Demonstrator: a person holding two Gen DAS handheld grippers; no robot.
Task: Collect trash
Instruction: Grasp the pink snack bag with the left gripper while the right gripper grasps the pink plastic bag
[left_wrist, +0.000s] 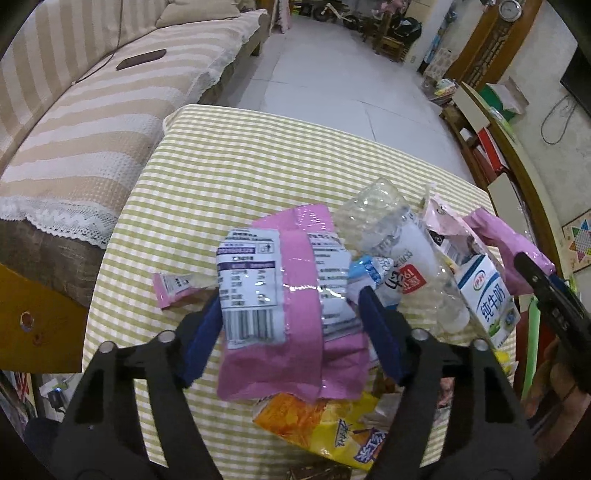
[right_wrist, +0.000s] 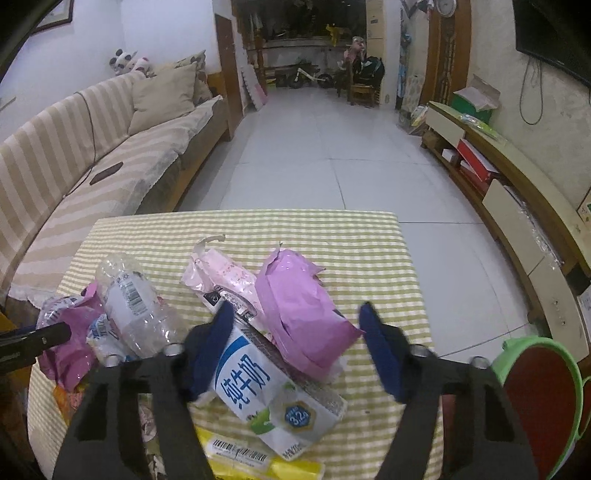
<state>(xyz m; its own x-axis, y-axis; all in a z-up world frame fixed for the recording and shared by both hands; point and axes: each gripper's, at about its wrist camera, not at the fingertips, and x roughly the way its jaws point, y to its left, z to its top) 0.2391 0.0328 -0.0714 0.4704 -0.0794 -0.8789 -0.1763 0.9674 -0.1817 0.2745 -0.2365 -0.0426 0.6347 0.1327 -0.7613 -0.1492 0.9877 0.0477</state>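
Left gripper (left_wrist: 290, 314) straddles the pink wrapper (left_wrist: 291, 317) near the table's (left_wrist: 221, 166) near edge, pads at both edges; whether they pinch it I cannot tell. Film: light, limp, slippery; grip mid-width. Right gripper (right_wrist: 299, 347) spread around milk carton (right_wrist: 273, 391) and purple wrapper (right_wrist: 303, 317). Carton: light, crushable; hold its flat sides. Count: 1 carton, 2 clear bottles, 1 yellow bag.
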